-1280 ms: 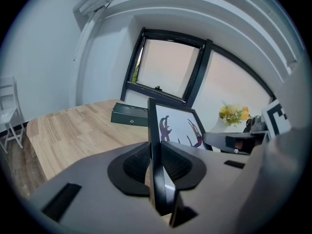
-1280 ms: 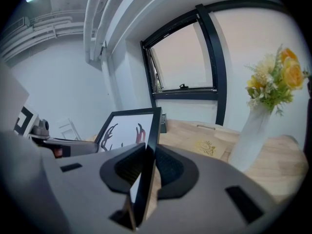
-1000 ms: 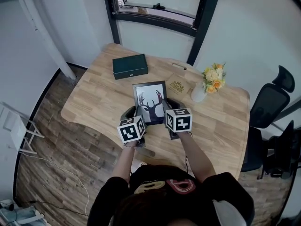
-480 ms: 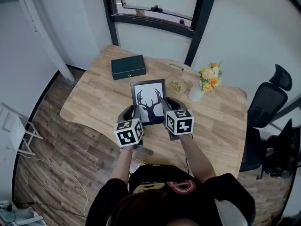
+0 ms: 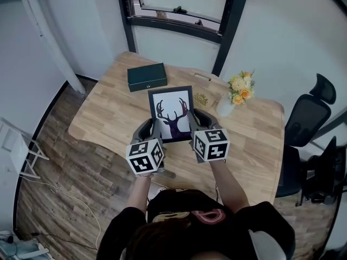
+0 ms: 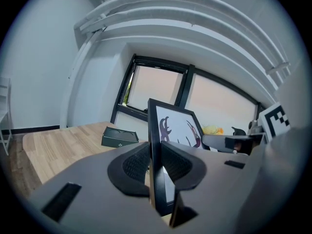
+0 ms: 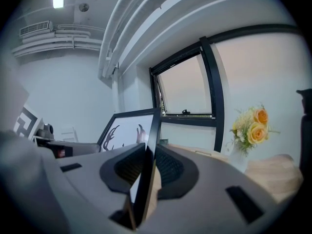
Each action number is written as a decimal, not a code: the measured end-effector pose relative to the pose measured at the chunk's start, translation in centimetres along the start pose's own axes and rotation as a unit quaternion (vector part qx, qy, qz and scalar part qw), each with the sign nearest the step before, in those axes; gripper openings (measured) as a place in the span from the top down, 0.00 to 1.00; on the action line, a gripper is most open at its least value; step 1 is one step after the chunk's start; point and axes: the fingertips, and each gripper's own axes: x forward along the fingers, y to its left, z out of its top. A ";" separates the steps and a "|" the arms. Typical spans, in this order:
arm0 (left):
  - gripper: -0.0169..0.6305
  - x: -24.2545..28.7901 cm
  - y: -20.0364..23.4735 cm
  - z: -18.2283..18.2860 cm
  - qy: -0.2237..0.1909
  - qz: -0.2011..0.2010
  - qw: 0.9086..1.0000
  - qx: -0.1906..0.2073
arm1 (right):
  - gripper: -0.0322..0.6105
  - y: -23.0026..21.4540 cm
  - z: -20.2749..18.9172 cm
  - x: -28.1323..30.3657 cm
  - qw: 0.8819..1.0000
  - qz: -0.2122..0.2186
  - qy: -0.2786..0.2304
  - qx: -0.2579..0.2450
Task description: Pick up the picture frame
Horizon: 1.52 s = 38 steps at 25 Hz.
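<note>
The picture frame point(image 5: 172, 114) is black with a white print of purple antlers, and it hangs above the wooden table point(image 5: 108, 112), held from both sides. My left gripper point(image 5: 152, 130) is shut on the frame's left edge point(image 6: 155, 155), its pads pressed on either face. My right gripper point(image 5: 195, 124) is shut on the frame's right edge point(image 7: 146, 174) in the same way. The marker cubes on both grippers sit near the frame's lower corners in the head view. The antler print point(image 6: 178, 128) faces up and toward me, also seen as the print point(image 7: 124, 130) in the right gripper view.
A dark green box point(image 5: 147, 77) lies at the table's back left. A white vase of yellow flowers point(image 5: 237, 93) stands at the back right, with a small wooden coaster point(image 5: 203, 98) beside the frame. A black office chair point(image 5: 309, 118) is right of the table. A window is behind.
Both grippers have risen with the picture frame, lifting it off the table; it now looks larger and nearer to me. Nothing else on the table has moved.
</note>
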 end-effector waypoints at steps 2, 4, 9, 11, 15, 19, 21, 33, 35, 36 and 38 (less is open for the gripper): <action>0.85 -0.4 -0.4 0.7 -0.010 0.000 1.000 0.009 | 0.83 0.1 0.6 -0.5 1.000 0.001 -0.010 0.002; 0.85 -0.8 -0.7 1.3 -0.017 -0.002 1.000 0.016 | 0.83 0.1 1.0 -0.9 1.000 0.001 -0.018 0.005; 0.85 -1.4 -1.4 2.0 -0.026 -0.009 1.000 0.012 | 0.83 0.2 2.0 -1.9 0.999 0.001 -0.033 0.001; 0.85 -1.8 -1.8 2.4 -0.032 -0.012 0.999 0.011 | 0.83 0.2 2.5 -2.5 0.999 0.001 -0.042 -0.002; 0.85 -2.1 -2.6 3.1 -0.044 -0.019 0.999 0.009 | 0.83 0.1 3.6 -3.4 0.998 -0.002 -0.056 -0.014; 0.85 -2.7 -3.3 3.9 -0.064 -0.028 0.997 0.015 | 0.83 0.0 4.1 -4.1 0.998 0.001 -0.066 -0.013; 0.85 -3.0 -3.8 4.3 -0.075 -0.034 0.997 0.015 | 0.83 -0.1 4.6 -4.5 0.997 0.002 -0.074 -0.015; 0.85 -3.8 -5.2 5.7 -0.093 -0.035 0.995 0.015 | 0.83 -0.5 6.2 -5.7 0.995 0.004 -0.099 -0.024; 0.85 -3.7 -5.4 5.7 -0.092 -0.036 0.995 0.014 | 0.84 -0.7 6.2 -5.7 0.995 0.003 -0.100 -0.025; 0.85 -3.7 -5.4 5.7 -0.093 -0.035 0.995 0.014 | 0.84 -0.7 6.2 -5.7 0.995 0.004 -0.101 -0.024; 0.85 -3.6 -5.5 5.8 -0.095 -0.034 0.995 0.014 | 0.84 -0.8 6.4 -5.7 0.994 0.006 -0.103 -0.023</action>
